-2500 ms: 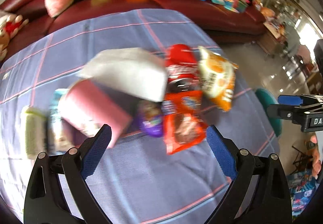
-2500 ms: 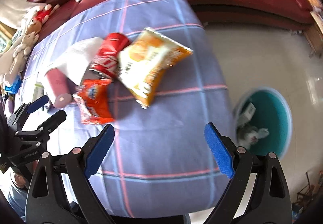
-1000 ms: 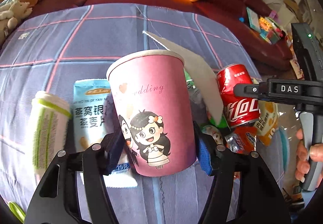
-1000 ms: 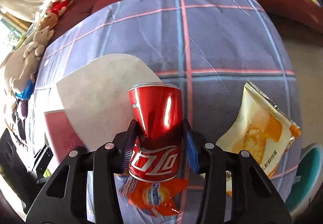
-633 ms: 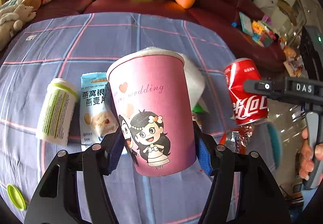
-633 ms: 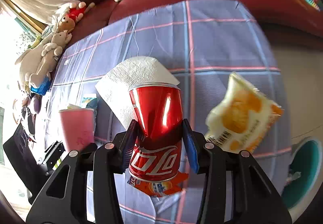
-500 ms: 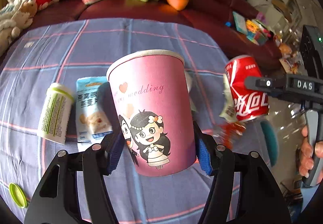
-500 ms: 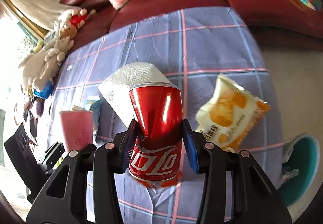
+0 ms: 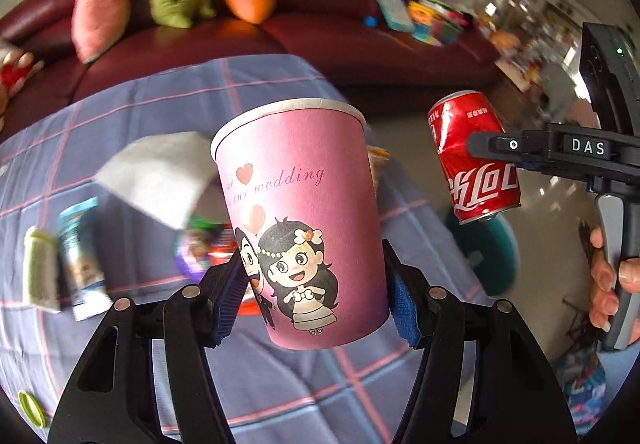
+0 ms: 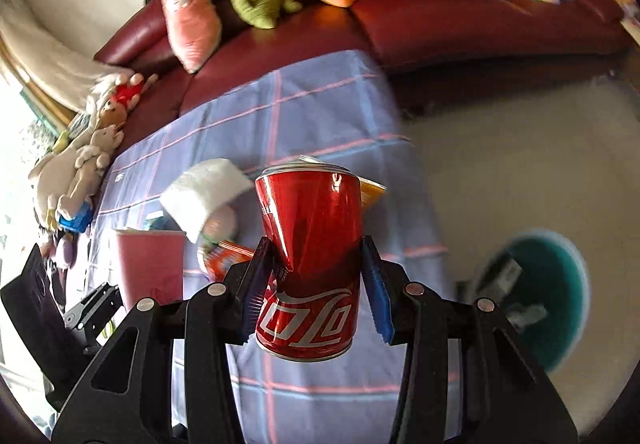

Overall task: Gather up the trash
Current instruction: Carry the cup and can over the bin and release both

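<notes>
Trash in both tools, up off the surface and headed for the bin.

Going left to right: my left tool is clamped partway closed around the pink paper cup, and my right tool is pinched on a dented red cola can, both held clear above the checked cloth. I'd call this the carry step; next I need to swing both past the cloth's right edge and let go over the teal bin on the floor. Plenty of open floor there, though wrappers and a napkin are left behind.
</notes>
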Demonstrator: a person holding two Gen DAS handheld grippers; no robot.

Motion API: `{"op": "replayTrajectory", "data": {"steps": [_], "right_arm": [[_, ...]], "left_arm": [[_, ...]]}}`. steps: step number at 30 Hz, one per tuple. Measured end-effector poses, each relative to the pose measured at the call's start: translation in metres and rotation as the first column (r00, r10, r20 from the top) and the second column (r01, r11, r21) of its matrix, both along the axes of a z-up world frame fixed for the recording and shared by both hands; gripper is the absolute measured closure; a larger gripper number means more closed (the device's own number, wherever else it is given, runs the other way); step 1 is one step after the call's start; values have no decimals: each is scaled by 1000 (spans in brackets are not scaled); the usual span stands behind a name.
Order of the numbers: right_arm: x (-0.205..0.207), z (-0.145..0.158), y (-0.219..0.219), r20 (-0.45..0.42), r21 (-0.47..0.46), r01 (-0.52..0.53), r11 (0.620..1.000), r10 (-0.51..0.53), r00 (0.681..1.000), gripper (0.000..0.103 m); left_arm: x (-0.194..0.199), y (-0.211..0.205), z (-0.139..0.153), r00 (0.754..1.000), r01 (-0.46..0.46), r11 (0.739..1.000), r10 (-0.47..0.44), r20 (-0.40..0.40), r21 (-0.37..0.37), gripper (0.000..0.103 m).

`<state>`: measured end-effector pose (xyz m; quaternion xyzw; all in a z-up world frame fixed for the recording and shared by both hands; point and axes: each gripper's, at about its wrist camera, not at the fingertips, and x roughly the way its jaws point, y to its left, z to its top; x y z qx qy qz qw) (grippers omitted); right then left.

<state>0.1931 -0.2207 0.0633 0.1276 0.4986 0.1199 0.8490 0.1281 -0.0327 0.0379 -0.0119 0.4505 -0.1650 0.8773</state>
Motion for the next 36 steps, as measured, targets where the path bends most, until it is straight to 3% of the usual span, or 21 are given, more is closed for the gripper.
{"op": "replayTrajectory", "data": {"steps": [6, 18, 27, 34, 36], "right_arm": [[-36, -27, -89, -37, -11, 137, 991, -137, 990, 61], [-83, -82, -209, -128, -14, 333, 943, -333, 934, 60], [-88, -89, -242, -149, -22, 382, 924, -381, 912, 60], [-86, -92, -253, -159, -30, 401, 916, -401, 902, 60], [-85, -93, -255, -162, -31, 403, 915, -403, 901, 60]], "left_arm": [[0, -73, -19, 989, 143, 989, -142, -30, 28, 40], [6, -215, -64, 926, 367, 928, -359, -118, 59, 40], [21, -268, -91, 889, 439, 896, -423, -176, 64, 39], [32, -291, -110, 879, 453, 888, -430, -204, 78, 38], [34, -294, -111, 882, 445, 892, -422, -209, 79, 31]]}}
